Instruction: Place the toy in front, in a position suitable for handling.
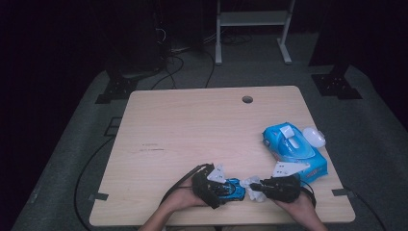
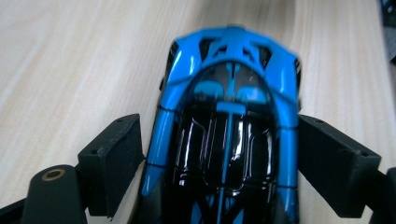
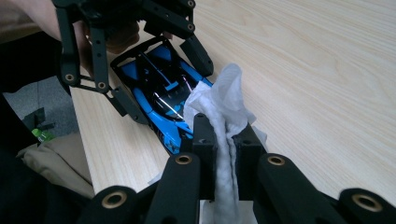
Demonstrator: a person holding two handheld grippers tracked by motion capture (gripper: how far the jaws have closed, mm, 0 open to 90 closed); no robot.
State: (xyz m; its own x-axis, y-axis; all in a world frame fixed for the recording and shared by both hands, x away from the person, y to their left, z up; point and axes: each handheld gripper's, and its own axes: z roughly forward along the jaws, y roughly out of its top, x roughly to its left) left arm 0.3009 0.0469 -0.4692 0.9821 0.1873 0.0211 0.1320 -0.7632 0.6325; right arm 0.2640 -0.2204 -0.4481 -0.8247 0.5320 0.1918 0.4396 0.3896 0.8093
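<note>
Toy car (image 1: 232, 188) sits on the tabletop (image 1: 192, 130) near its front edge, between the jaws of the left gripper (image 1: 217, 187), one jaw on each flank, a slight gap showing at each side. Wipe (image 3: 223, 121) stands pinched between the jaws of the right gripper (image 3: 225, 154); its free end rises past the jaw tips and lies against the car's near end. The two grippers face each other, car and wipe between them. Wipes pack (image 1: 294, 151) lies behind the right gripper, toward the right edge; a small lid (image 1: 313, 136) just beside the pack's far side
</note>
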